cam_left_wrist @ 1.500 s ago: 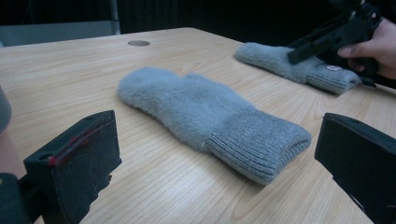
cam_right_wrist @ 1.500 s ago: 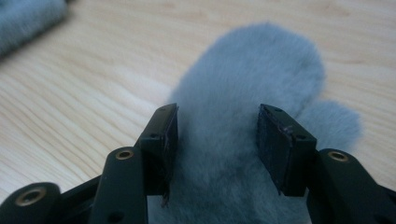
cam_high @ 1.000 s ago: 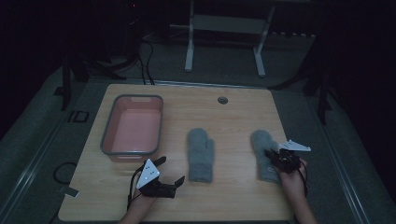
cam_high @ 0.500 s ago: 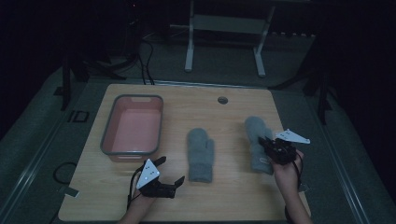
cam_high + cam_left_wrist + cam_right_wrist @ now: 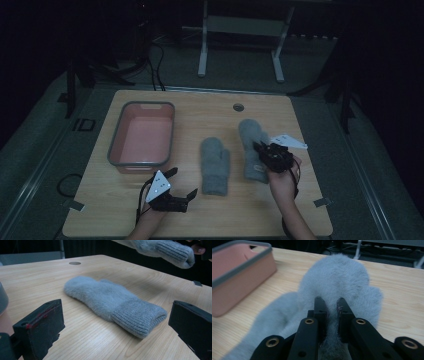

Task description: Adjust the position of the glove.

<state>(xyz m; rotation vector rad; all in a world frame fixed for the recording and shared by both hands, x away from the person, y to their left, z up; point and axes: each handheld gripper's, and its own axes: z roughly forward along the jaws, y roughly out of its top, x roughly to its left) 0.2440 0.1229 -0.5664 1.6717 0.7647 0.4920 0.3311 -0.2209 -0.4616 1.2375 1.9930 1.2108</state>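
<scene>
Two fluffy grey mittens with ribbed cuffs. One mitten (image 5: 215, 165) (image 5: 112, 298) lies flat in the middle of the wooden table. The other mitten (image 5: 248, 134) (image 5: 337, 277) hangs lifted off the table, with my right gripper (image 5: 262, 149) (image 5: 329, 307) shut on its fur near the cuff; its cuff end (image 5: 165, 251) shows at the top right of the left gripper view. The lying mitten (image 5: 274, 315) sits just below and left of the held one. My left gripper (image 5: 182, 182) (image 5: 116, 325) rests open near the front edge, its jaws pointing at the lying mitten's cuff without touching it.
A pink bin with a grey rim (image 5: 142, 105) (image 5: 237, 277) stands on the left half of the table, left of the mittens. A round cable hole (image 5: 238, 107) is near the far edge. Bare wood lies to the right of the held mitten.
My right gripper has risen and moved left and away from the person, carrying its mitten off the table toward the lying one. The left gripper has stayed put.
</scene>
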